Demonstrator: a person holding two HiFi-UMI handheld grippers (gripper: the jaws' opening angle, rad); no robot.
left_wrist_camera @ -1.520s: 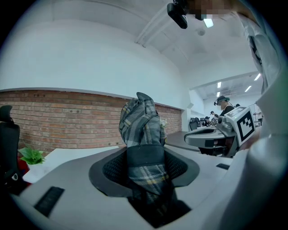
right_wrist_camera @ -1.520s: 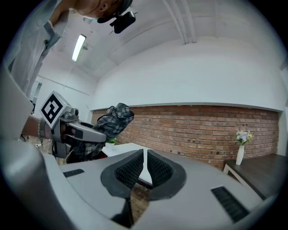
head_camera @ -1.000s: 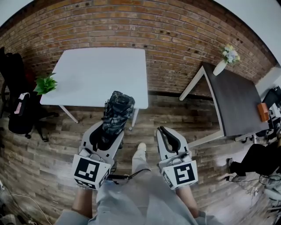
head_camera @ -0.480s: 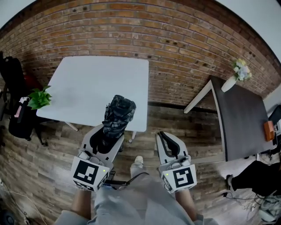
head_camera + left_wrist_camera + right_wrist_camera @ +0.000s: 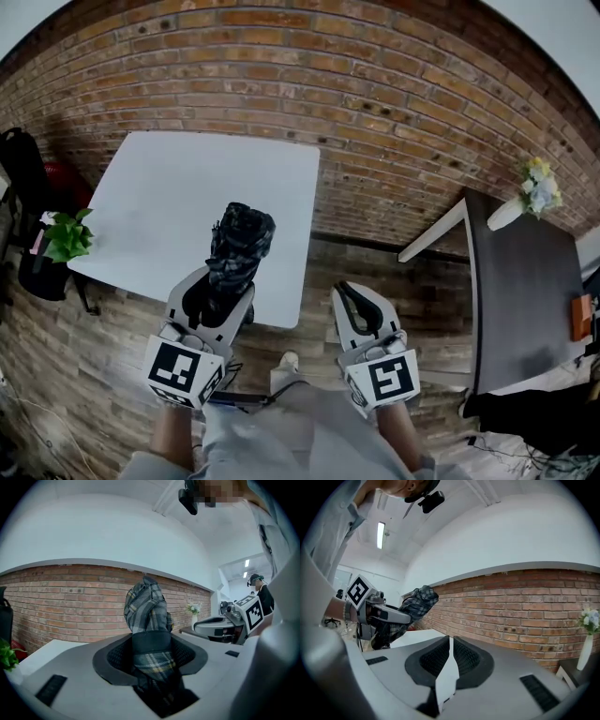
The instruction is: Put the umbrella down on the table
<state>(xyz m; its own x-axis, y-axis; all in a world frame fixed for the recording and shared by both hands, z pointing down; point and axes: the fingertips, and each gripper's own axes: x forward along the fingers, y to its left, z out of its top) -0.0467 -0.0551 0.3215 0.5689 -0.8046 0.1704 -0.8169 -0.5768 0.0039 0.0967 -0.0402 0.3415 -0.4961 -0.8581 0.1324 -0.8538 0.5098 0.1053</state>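
My left gripper (image 5: 217, 286) is shut on a folded plaid umbrella (image 5: 239, 242) in grey, black and yellow. The umbrella sticks out forward past the jaws, its far end over the near edge of the white table (image 5: 159, 202). In the left gripper view the umbrella (image 5: 146, 606) fills the gap between the pads and rises in front of the brick wall. My right gripper (image 5: 356, 302) hangs level to the right of the table, over the wooden floor, shut with nothing in it. In the right gripper view its jaws (image 5: 450, 641) meet at the tips, and the umbrella (image 5: 417, 601) shows at the left.
A brick wall (image 5: 375, 103) runs behind the white table. A green plant (image 5: 66, 237) and a black chair (image 5: 23, 164) stand at the table's left. A dark table (image 5: 525, 291) with a vase of flowers (image 5: 532, 187) stands at the right. The person's legs are below.
Both grippers have moved forward toward the white table. The umbrella's far end, which was short of the table's near edge, now hangs over it. Neither gripper's jaws have changed.
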